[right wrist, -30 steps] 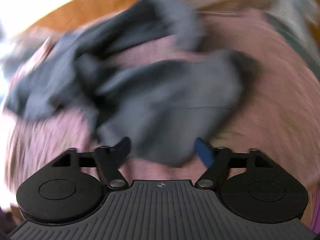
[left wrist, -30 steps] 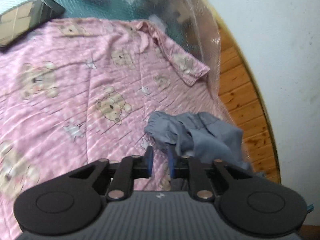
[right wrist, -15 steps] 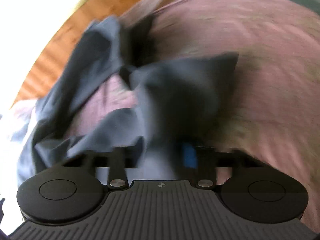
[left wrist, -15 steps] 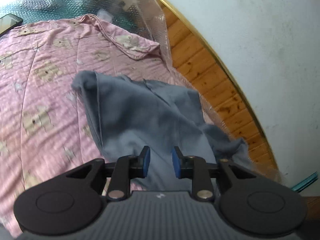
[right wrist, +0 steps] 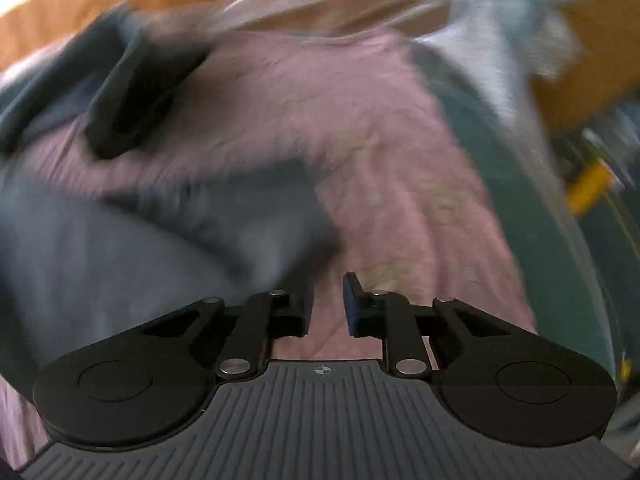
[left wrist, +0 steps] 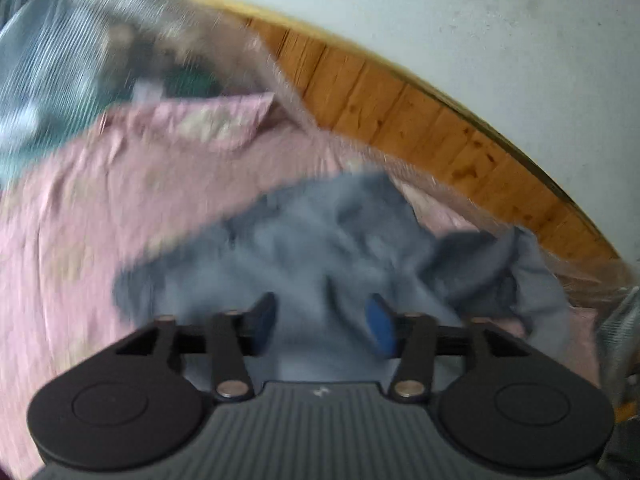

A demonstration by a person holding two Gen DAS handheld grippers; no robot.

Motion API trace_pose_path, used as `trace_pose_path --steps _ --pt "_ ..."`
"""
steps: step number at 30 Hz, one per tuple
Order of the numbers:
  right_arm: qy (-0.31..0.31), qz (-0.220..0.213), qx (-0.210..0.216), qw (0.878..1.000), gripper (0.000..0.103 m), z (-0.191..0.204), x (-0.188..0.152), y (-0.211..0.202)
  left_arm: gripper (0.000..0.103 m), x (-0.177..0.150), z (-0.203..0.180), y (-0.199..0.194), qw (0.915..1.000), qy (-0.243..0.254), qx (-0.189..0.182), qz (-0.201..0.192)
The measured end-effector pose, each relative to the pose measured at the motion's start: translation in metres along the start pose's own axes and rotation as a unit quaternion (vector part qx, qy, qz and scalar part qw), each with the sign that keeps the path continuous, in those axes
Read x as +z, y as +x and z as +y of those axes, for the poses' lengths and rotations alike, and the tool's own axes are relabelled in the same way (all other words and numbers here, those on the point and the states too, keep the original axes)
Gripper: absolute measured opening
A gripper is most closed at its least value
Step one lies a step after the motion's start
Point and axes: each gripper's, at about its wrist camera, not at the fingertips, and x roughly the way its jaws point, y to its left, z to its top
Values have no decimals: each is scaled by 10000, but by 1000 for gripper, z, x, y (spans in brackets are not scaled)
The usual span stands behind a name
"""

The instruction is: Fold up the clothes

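Observation:
A crumpled grey garment point(left wrist: 320, 240) lies on a pink bear-print sheet point(left wrist: 120, 200). In the left wrist view my left gripper point(left wrist: 322, 320) hovers just over the garment's near part. It is open, its blue pads wide apart with nothing pinched between them. In the right wrist view the garment point(right wrist: 120, 248) fills the left side and its corner ends at my right gripper point(right wrist: 326, 304). That gripper's jaws stand close together, shut on this corner, and pink sheet point(right wrist: 360, 120) shows below the narrow gap. Both views are motion-blurred.
A wooden bed rail point(left wrist: 420, 120) and a white wall point(left wrist: 480, 20) run along the far side. Clear plastic wrap point(left wrist: 60, 40) lies at the sheet's upper left. A dark blurred object point(right wrist: 132, 100) that I cannot identify rests on the garment. Clutter point(right wrist: 592, 184) sits beyond the bed's right edge.
My left gripper has opened and let go of the garment, which has dropped into a heap. My right gripper went from wide open to shut on the garment's corner and swung right.

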Motion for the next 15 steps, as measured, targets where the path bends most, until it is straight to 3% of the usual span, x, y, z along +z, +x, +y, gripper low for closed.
trace_pose_path --steps 2,3,6,9,13,14,15 --pt "-119 -124 -403 9990 73 -8 5 -8 82 39 -3 35 9997 170 154 -103" --pt "-170 -200 -567 9980 78 -11 8 -11 85 59 -4 54 9994 249 215 -131" --pt "-409 -413 152 9982 93 40 46 7 88 107 -12 140 9983 524 132 221" --pt "-947 -284 783 9920 96 109 78 58 88 131 -29 228 9928 1036 43 596" --pt "-1725 66 800 9817 98 186 101 150 88 126 -65 300 9792 1578 -808 985" --pt "-1867 307 739 9792 97 200 103 173 82 118 -75 314 9751 1733 -839 1102" --pt "-1994 556 677 9760 79 213 105 196 33 112 -82 326 9721 1822 -809 1235"
